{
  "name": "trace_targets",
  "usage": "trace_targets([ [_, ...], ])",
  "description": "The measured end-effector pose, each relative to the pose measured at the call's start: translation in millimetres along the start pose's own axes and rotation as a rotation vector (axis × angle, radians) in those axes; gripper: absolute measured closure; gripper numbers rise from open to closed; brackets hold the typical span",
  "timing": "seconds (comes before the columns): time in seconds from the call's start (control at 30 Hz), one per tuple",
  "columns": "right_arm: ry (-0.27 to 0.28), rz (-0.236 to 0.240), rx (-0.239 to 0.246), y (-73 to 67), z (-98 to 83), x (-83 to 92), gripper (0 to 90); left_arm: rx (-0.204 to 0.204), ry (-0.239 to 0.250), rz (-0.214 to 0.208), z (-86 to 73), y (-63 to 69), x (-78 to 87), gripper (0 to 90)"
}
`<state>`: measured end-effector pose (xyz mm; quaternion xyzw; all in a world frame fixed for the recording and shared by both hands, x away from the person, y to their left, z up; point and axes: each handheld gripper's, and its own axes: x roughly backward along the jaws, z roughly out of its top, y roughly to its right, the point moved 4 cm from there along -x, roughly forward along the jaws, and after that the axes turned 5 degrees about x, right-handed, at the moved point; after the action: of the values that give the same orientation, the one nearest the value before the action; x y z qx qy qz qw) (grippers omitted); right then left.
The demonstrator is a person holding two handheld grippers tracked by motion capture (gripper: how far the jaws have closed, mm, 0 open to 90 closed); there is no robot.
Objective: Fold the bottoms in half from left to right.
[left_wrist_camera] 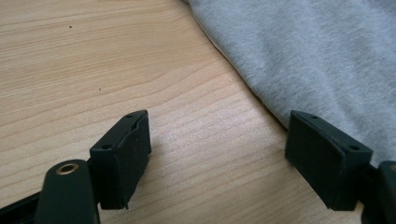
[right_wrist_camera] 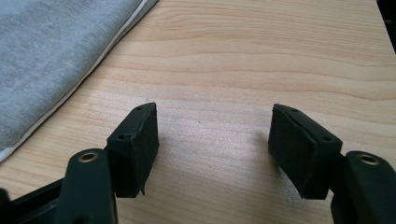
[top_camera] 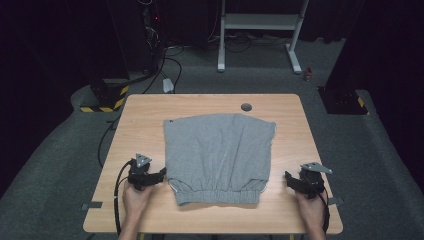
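Flat on the middle of the wooden surface [top_camera: 145, 115] lies a pair of grey shorts [top_camera: 217, 155], waistband toward the person. Left tongs [top_camera: 161, 175] sit at its nine o'clock, spread wide, gripping nothing; right tongs [top_camera: 289, 177] at three o'clock, likewise wide and bare.

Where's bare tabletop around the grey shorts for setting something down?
Free: the left strip between the grey shorts and the table edge, the matching right strip, and the far band around the round grommet. Crowded: near corners, where the left gripper and right gripper sit, both open.
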<state>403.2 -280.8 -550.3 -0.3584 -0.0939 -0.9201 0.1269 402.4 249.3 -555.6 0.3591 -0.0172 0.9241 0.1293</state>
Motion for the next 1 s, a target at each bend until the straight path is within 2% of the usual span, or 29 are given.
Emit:
trace_targets([
  [0.47,0.000,0.003,-0.001,-0.3,0.3,-0.2,33.0,0.010,0.001,0.005,0.8,-0.3,-0.5,23.5],
  [0.6,-0.003,0.011,0.000,-0.6,0.5,-0.4,32.7,0.019,-0.001,0.018,1.3,0.2,-0.7,24.5],
  [0.73,-0.010,0.011,-0.001,-0.8,3.1,-1.0,39.0,0.024,-0.008,0.018,3.3,-0.3,-1.3,25.8],
  [0.97,0.016,0.045,0.000,-5.5,6.8,1.6,42.3,0.044,0.022,-0.045,7.1,8.7,2.1,26.1],
  [1.0,0.017,0.055,0.001,-6.5,7.7,2.0,42.3,0.037,0.022,-0.055,7.5,10.0,2.6,26.1],
])
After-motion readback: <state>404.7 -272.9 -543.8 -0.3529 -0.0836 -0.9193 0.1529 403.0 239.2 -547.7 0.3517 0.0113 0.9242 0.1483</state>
